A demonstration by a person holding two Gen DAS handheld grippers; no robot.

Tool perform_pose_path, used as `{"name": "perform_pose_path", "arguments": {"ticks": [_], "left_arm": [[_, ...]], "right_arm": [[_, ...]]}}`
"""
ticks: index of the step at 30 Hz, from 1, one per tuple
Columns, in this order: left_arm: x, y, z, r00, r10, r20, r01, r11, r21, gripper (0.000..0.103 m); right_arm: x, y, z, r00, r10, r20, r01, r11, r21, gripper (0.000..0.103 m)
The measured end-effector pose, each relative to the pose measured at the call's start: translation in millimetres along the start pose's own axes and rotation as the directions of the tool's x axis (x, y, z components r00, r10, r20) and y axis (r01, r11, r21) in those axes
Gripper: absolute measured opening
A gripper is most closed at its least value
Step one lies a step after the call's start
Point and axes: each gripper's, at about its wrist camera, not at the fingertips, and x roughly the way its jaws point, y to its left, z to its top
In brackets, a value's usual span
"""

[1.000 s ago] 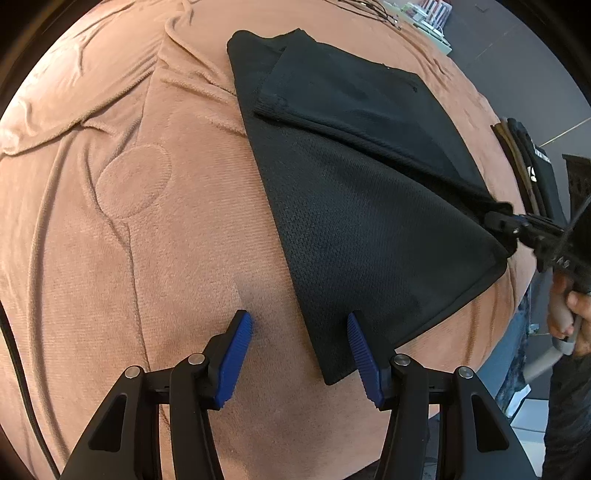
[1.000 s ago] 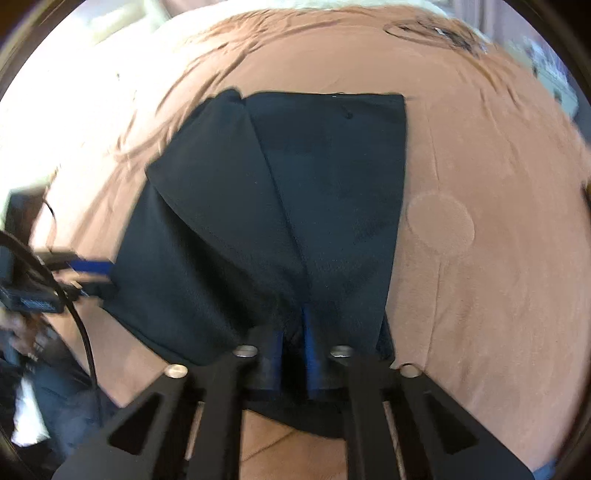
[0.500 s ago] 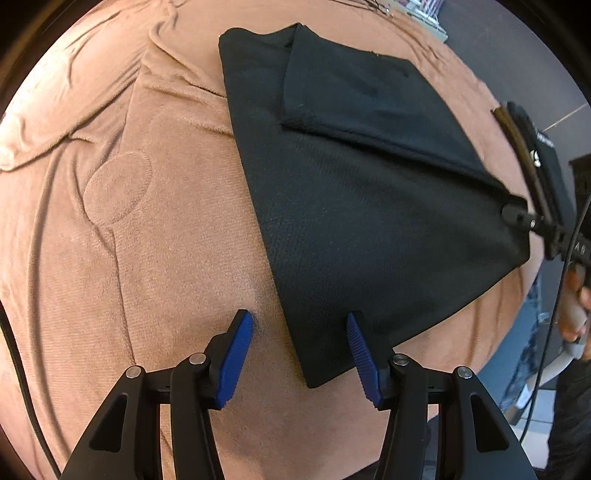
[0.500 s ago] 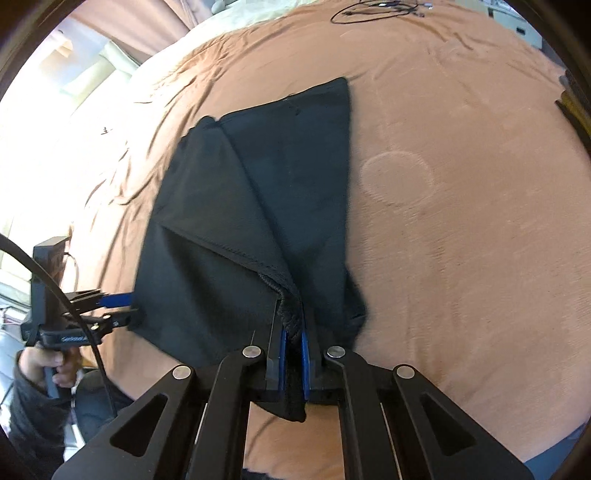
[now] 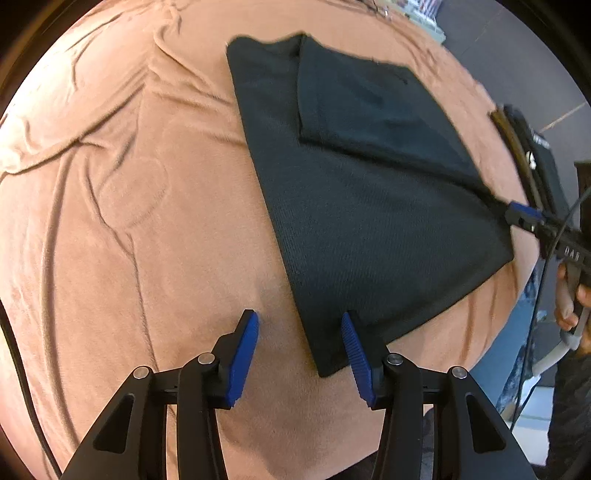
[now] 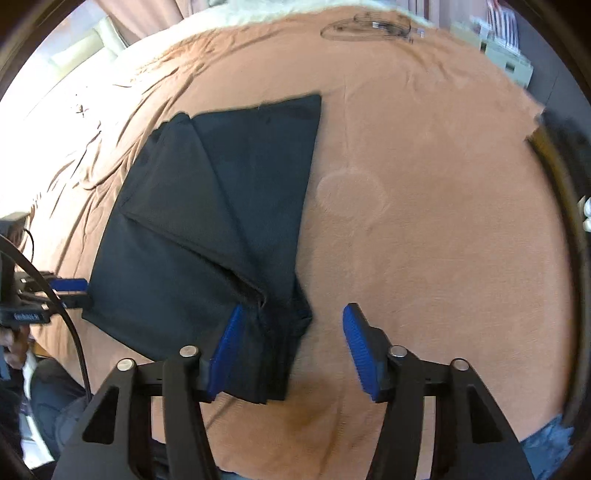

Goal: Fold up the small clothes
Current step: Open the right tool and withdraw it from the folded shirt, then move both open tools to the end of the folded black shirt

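A black garment [image 5: 362,206] lies partly folded on a brown bedspread [image 5: 147,221]; it also shows in the right wrist view [image 6: 207,229]. My left gripper [image 5: 299,350] is open, its jaws straddling the garment's near corner just above the cloth. My right gripper [image 6: 291,350] is open over the garment's bunched near corner [image 6: 280,325], which lies loose between the jaws. Each gripper shows at the edge of the other's view: the right one in the left wrist view [image 5: 524,218], the left one in the right wrist view [image 6: 70,288].
A stack of dark folded clothes [image 5: 532,162] sits at the bed's right edge. A cable coil [image 6: 365,27] and a box [image 6: 509,62] lie at the far side. A round imprint [image 6: 351,188] marks the bedspread beside the garment.
My right gripper has opened and let go of the garment's corner, which now lies on the bed. My left gripper stays open by the other corner.
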Motion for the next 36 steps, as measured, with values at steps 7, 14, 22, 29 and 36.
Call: {"name": "perform_pose_path", "arguments": {"ticks": [7, 14, 22, 29, 36], "left_arm": [[-7.0, 10.7, 21.6, 0.997, -0.025, 0.067, 0.029, 0.997, -0.069, 0.05], [6.9, 15.2, 38.5, 0.998, -0.006, 0.069, 0.012, 0.996, -0.09, 0.05], [13.7, 17.1, 62.9, 0.996, 0.005, 0.086, 0.001, 0.998, -0.07, 0.05], [22.4, 16.9, 65.5, 0.996, 0.015, 0.093, -0.013, 1.0, -0.028, 0.05], [27.0, 12.1, 67.6, 0.995, 0.022, 0.097, -0.022, 1.0, -0.002, 0.05]], "right_arm": [[0.3, 38.9, 10.8, 0.999, -0.045, -0.014, 0.043, 0.988, -0.151, 0.054], [34.1, 76.1, 29.3, 0.995, -0.088, -0.053, 0.071, 0.963, -0.261, 0.061], [77.4, 103.4, 52.9, 0.993, -0.095, -0.076, 0.065, 0.939, -0.337, 0.061], [103.9, 96.8, 78.7, 0.995, -0.085, -0.049, 0.069, 0.96, -0.271, 0.061], [105.3, 60.3, 98.1, 0.989, -0.144, 0.015, 0.145, 0.981, -0.127, 0.061]]}}
